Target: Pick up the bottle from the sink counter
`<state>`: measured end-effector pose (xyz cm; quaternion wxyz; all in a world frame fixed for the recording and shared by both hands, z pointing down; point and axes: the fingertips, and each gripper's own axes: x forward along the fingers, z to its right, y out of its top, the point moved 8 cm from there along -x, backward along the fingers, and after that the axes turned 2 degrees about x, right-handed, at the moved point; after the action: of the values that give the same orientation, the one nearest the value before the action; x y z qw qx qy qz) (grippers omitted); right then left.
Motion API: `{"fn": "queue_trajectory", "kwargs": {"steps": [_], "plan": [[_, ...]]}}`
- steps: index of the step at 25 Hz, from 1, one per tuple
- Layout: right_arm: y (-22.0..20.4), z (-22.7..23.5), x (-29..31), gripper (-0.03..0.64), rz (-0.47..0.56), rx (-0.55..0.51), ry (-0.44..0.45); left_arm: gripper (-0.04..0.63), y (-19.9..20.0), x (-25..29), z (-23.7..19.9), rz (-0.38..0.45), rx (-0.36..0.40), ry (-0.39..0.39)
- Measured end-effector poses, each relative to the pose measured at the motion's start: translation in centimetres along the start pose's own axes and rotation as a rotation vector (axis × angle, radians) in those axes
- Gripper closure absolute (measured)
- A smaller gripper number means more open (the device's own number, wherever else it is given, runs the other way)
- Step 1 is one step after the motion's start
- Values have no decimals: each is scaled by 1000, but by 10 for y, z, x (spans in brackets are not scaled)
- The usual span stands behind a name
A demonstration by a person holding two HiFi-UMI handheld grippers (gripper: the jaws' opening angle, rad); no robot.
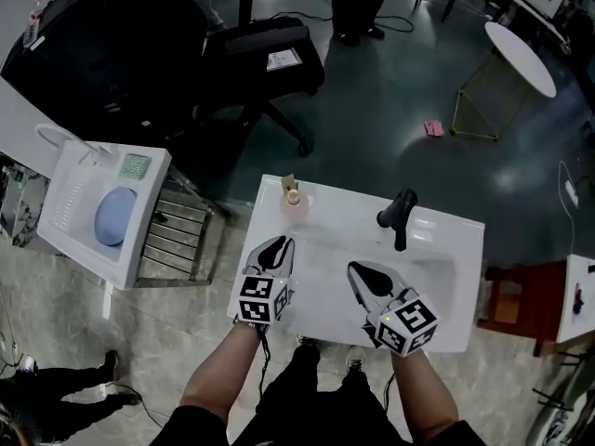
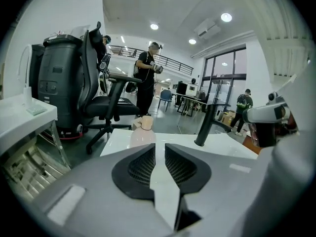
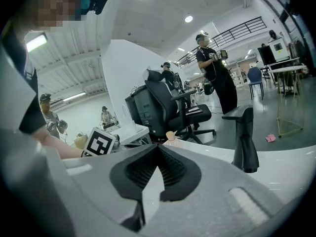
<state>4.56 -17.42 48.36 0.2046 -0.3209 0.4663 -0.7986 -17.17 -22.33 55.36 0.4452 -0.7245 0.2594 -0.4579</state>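
Hovering both tools low over the white sink counter (image 1: 446, 235), near edge side. I see the left gripper (image 1: 277, 245) above the counter's left part, jaws cracked apart by a narrow slot in the left gripper view (image 2: 160, 149), white counter showing through the slot, grip empty. I see the right gripper (image 1: 361, 272) over the basin, jaw tips closed together in the right gripper view (image 3: 158, 149), also empty. The pale pink bottle with a tan cap (image 1: 294, 201) stands upright at the counter's far left corner, beyond the left gripper and apart from it. From the left gripper view the bottle (image 2: 143, 132) sits ahead, a bit left of the slot line. From the right gripper view only its cap (image 3: 171, 135) pokes above the jaws. The matte black faucet (image 1: 400, 214) stands at the basin's far rim, right of the bottle, well apart from it. A black office chair (image 1: 265, 59) is on the floor past the counter.
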Motion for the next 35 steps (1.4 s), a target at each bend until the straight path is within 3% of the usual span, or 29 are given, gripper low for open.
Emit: {"fn": "queue_trajectory", "kwargs": {"steps": [15,24,30,35], "plan": [[-9,16,18,617,-11,50,-14,259,2,63,-26,-28,19,42],[-12,27,19,617,-15,64,-34,195,1,92,-32,-42,64,59],[-18,34,34,617,-28,40,-55,182,-3,103,-37,-54,71,64],[-22,37,46,617,-33,50,-54,181,-6,105,-32,-76,123,67]]}}
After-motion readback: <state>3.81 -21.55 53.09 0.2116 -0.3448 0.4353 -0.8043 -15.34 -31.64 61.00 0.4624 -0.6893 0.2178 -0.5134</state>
